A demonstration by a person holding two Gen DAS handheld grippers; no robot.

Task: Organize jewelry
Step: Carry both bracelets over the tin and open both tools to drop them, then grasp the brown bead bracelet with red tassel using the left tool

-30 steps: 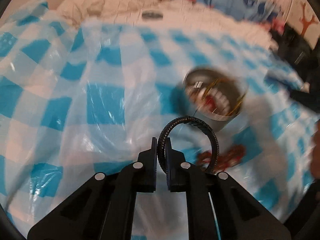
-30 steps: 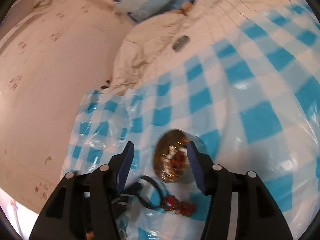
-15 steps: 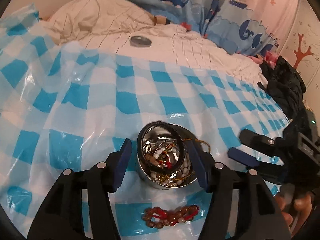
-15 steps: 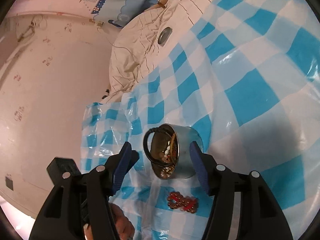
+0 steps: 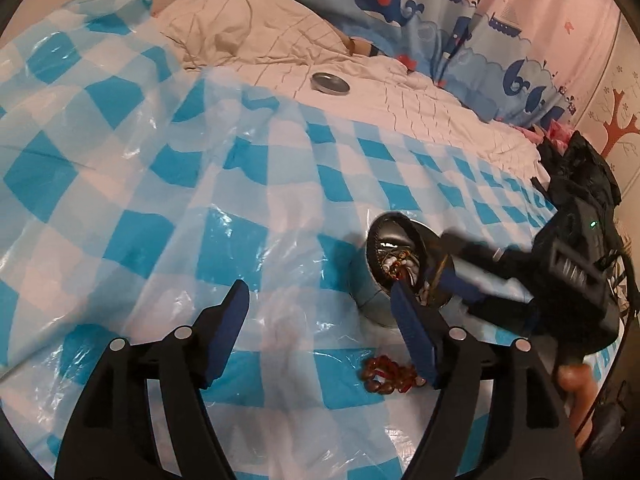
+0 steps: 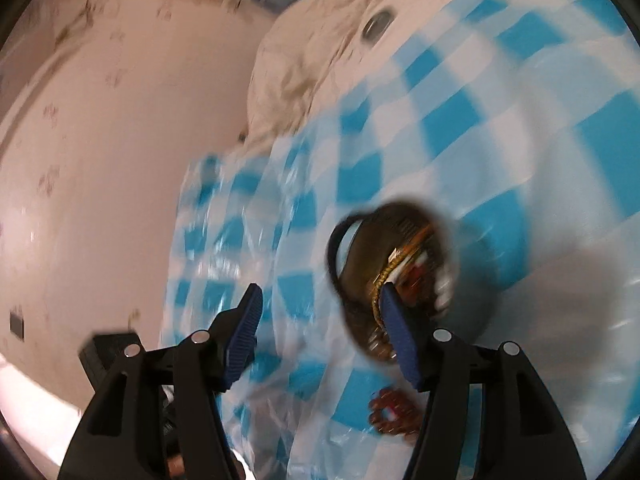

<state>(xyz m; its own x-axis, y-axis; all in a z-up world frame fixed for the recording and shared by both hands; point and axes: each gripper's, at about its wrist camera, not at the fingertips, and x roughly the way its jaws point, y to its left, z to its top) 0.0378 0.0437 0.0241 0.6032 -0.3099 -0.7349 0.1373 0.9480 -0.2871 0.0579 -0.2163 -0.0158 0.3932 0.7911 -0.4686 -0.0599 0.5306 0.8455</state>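
— Inside the metal tin [image 5: 394,268] on the bed, what was found?
— The black bracelet [image 6: 338,248] lay against its rim; a second earlier the left gripper [image 5: 318,322] had pinched it. Its jaws now stood open, empty.
— And the right gripper [image 6: 320,332]?
— Open too, now reaching over the tin. The red bead bracelet [image 5: 386,372] remained outside, near the tin, judged next.

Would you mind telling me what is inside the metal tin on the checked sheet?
The metal tin holds tangled jewelry: white and red beads and a gold chain. A black bracelet hangs over its rim. The right gripper covers part; anything underneath is hidden.
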